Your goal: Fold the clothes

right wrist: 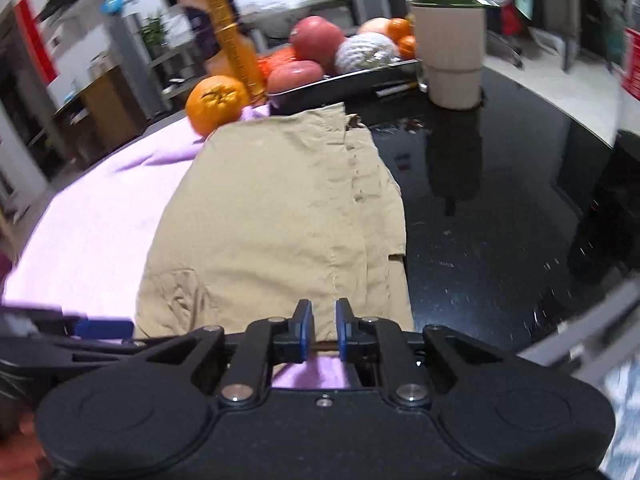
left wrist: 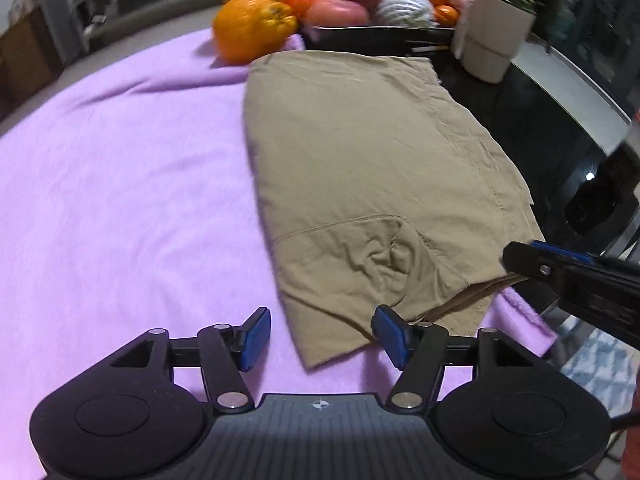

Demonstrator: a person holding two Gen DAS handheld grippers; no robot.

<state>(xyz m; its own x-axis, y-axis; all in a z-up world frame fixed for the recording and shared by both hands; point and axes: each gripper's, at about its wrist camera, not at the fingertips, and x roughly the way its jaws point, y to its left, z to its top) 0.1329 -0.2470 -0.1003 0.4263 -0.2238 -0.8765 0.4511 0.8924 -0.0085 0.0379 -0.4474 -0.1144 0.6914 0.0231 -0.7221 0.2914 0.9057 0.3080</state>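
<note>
Khaki shorts [left wrist: 360, 160] [right wrist: 272, 208] lie folded flat on a purple blanket [left wrist: 120, 180] [right wrist: 100, 220]. My left gripper [left wrist: 322, 336] is open low over the blanket, and the shorts' near corner reaches in between its blue pads [left wrist: 256, 336]. My right gripper [right wrist: 324, 332] sits at the shorts' near right edge, its pads nearly together with the hem pinched between them. In the left wrist view the right gripper [left wrist: 520, 260] comes in from the right onto that same corner. A blue pad of the left gripper [right wrist: 104, 328] shows at the left of the right wrist view.
An orange [left wrist: 252, 28] [right wrist: 216, 104] rests on the blanket's far edge beside a black fruit tray [left wrist: 380, 34] [right wrist: 340, 80]. A beige cup [left wrist: 496, 36] [right wrist: 452, 52] and an orange bottle [right wrist: 220, 20] stand behind. A glossy black tabletop [left wrist: 540, 120] [right wrist: 500, 200] lies to the right.
</note>
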